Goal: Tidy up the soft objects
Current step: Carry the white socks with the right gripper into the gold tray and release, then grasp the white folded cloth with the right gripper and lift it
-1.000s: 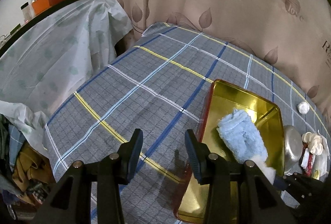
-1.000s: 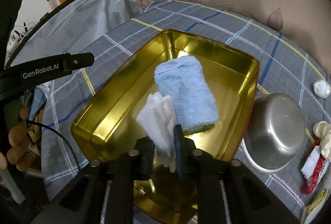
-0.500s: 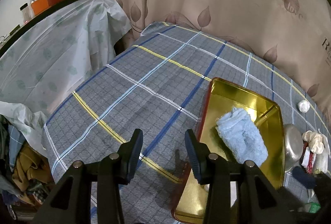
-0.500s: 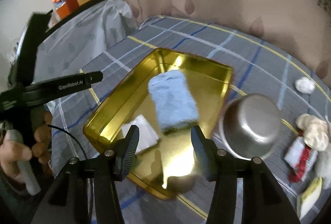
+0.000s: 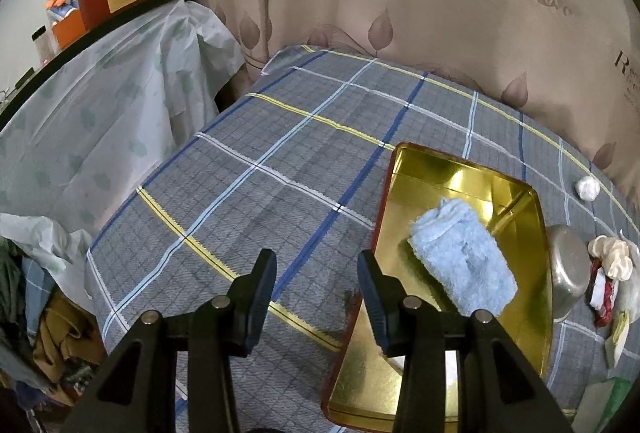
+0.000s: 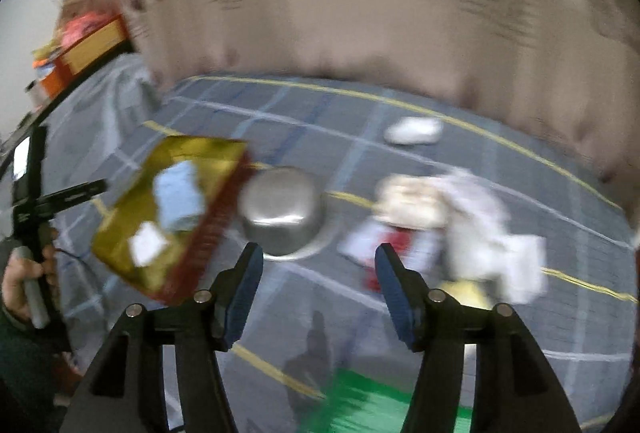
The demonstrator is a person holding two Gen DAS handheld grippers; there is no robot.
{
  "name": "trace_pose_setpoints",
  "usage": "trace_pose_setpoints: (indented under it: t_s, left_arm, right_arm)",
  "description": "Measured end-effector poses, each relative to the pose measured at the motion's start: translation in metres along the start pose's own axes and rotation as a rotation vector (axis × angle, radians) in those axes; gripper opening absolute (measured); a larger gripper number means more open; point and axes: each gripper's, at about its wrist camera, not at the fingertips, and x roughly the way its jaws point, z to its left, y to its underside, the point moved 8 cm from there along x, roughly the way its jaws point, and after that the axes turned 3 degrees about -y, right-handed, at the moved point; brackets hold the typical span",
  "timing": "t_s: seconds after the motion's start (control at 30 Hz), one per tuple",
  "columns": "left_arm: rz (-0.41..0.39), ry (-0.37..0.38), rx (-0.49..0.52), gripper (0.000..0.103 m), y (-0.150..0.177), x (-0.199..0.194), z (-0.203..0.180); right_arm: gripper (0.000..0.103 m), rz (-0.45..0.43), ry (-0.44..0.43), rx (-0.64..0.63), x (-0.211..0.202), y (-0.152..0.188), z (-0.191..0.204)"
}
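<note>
A gold tray (image 5: pixel 520 201) lies on the plaid tablecloth with a folded blue towel (image 5: pixel 460 269) in it. A white cloth (image 5: pixel 450 357) lies at its near end, partly hidden by my left finger. My left gripper (image 5: pixel 316 269) hangs open and empty over the cloth, left of the tray. The right wrist view is blurred. In it my right gripper (image 6: pixel 318 261) is opening with nothing between its jaws, in front of the upturned metal bowl (image 6: pixel 280 209). The tray (image 6: pixel 212 229), blue towel (image 6: pixel 178 193) and white cloth (image 6: pixel 146 243) sit to its left.
Right of the bowl lie a cream soft toy (image 6: pixel 408 201), a white cloth heap (image 6: pixel 480 233) and a red-and-white packet (image 6: pixel 376 245). A white ball (image 6: pixel 412 131) lies farther back, something green (image 6: pixel 380 405) at the near edge. A curtain hangs behind the table.
My right gripper let go of the white cloth in the tray, opened, and swung up and to the right toward the bowl and the heap. The left gripper stayed put.
</note>
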Motion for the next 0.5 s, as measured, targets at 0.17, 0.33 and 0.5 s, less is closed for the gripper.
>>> trace_pose_setpoints:
  t_s: [0.17, 0.33, 0.5]
  left_arm:
    - [-0.003, -0.01, 0.023, 0.043, 0.002, 0.001, -0.004]
    - [0.001, -0.007, 0.051, 0.043, 0.006, 0.0, -0.012]
    - [-0.005, -0.001, 0.089, 0.043, 0.009, -0.004, -0.024]
  right_arm:
    - [0.063, -0.006, 0.129, 0.069, -0.021, 0.011, -0.077]
    - [0.063, 0.02, 0.216, 0.126, -0.019, 0.034, -0.135]
    - [0.064, 0.054, 0.219, 0.188, 0.002, 0.052, -0.17]
